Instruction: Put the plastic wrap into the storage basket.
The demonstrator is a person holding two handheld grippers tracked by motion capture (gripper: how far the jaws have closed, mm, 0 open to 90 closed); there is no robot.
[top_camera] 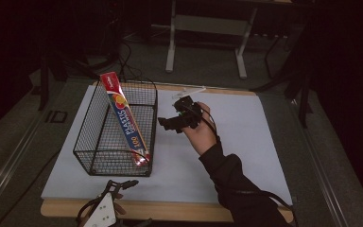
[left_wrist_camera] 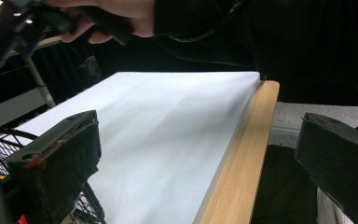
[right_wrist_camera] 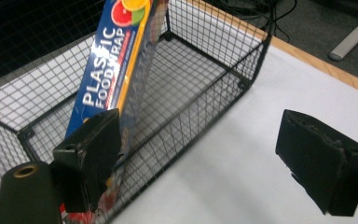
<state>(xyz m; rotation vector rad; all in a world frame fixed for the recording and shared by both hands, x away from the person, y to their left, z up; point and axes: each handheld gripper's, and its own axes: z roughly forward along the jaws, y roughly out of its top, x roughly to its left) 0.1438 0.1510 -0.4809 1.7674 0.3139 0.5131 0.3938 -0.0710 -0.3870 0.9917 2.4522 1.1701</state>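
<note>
A black wire basket (top_camera: pixel 99 142) stands on the left of the white sheet (top_camera: pixel 246 142). A long blue and red box of plastic food wrap (top_camera: pixel 124 118) leans upright inside it, its top above the rim. My right gripper (top_camera: pixel 166 124) hovers just right of the basket, held in a hand, open and empty. In the right gripper view the gripper (right_wrist_camera: pixel 205 158) spreads its jaws beside the basket wall (right_wrist_camera: pixel 200 98), with the box (right_wrist_camera: pixel 116 70) behind the left jaw. My left gripper (top_camera: pixel 123 185) sits at the table's front edge, open and empty (left_wrist_camera: pixel 196 158).
The wooden table edge (left_wrist_camera: pixel 242 163) runs along the sheet's front. White desk legs (top_camera: pixel 171 42) and cables (top_camera: pixel 127 61) lie on the grey floor behind the table. The right half of the sheet is bare. The other hand and gripper (left_wrist_camera: pixel 14 32) show in the left gripper view.
</note>
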